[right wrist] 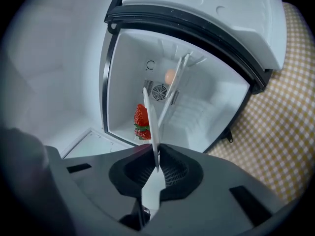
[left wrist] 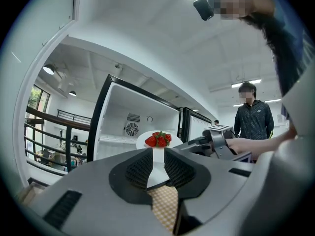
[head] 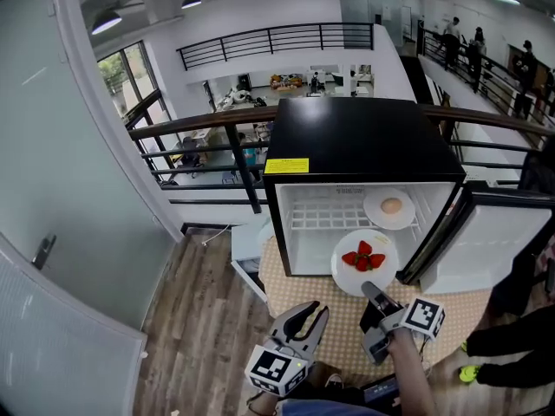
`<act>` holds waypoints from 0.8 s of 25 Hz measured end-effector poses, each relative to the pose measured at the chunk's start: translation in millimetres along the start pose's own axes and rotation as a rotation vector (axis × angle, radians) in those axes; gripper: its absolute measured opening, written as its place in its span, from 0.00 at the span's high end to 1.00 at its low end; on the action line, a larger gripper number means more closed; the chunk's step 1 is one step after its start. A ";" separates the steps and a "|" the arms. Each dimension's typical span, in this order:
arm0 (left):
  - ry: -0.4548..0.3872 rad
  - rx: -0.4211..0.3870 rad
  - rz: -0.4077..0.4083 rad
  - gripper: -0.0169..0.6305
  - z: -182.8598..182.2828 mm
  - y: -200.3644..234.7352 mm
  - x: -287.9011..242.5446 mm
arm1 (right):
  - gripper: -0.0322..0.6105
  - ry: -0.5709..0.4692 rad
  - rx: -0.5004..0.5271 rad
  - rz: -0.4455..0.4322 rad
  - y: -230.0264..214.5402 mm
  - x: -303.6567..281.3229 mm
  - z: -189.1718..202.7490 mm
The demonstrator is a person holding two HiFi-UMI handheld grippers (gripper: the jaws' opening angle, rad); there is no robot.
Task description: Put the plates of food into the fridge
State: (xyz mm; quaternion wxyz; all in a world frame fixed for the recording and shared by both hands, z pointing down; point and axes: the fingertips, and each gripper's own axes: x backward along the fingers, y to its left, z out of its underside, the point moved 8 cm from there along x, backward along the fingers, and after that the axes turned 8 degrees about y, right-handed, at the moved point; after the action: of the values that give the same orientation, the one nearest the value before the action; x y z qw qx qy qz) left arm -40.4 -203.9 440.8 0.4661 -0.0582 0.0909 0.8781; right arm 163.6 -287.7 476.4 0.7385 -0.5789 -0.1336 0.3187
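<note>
Tongs first, in the head view: the right gripper (head: 368,288) is clamped on the near rim of the strawberry plate (head: 387,248), held level at the mouth of the open fridge (head: 364,141), which stands on a checked cloth (head: 342,317). The left gripper (head: 310,315) hangs nearer the person, jaws spread and empty. An egg plate (head: 408,215) sits on a shelf inside. Left gripper view: its jaws stand apart with nothing between them, and the strawberries (left wrist: 158,140) show beyond. Right gripper view: the pads pinch the plate's edge, and the plate reaches straight away toward the cavity. The step in hand appears to be carrying this second plate in. Next it likely needs a level push forward onto a free spot, then release. Being round, the plate has no long axis; its face points up, its far edge toward the fridge's back wall.
</note>
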 end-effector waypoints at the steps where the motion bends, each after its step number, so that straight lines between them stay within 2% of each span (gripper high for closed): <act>1: 0.001 -0.002 0.001 0.87 0.1 0.1 -2.6 | 0.91 0.001 0.001 -0.004 0.2 -4.8 -6.1; 5: 0.023 -0.004 0.005 0.87 1.7 6.9 -8.4 | 0.91 0.000 -0.016 -0.039 5.7 -23.8 -20.6; 9: 0.009 -0.006 0.017 0.87 -8.6 23.5 -15.3 | 0.91 -0.022 -0.063 -0.064 11.6 -45.0 -32.2; 17: 0.019 -0.043 0.108 0.87 -25.5 66.0 -24.4 | 0.91 -0.087 -0.177 -0.082 16.7 -100.5 -37.2; 20: 0.028 -0.052 0.138 0.87 -25.7 80.5 -23.8 | 0.91 -0.092 -0.188 -0.076 17.1 -121.9 -36.3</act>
State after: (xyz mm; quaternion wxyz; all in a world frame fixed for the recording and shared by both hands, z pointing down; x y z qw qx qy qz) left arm -93.4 -272.8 428.7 0.4016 -0.0763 0.0784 0.9093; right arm 86.0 -389.7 470.6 0.6857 -0.6247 -0.2187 0.3029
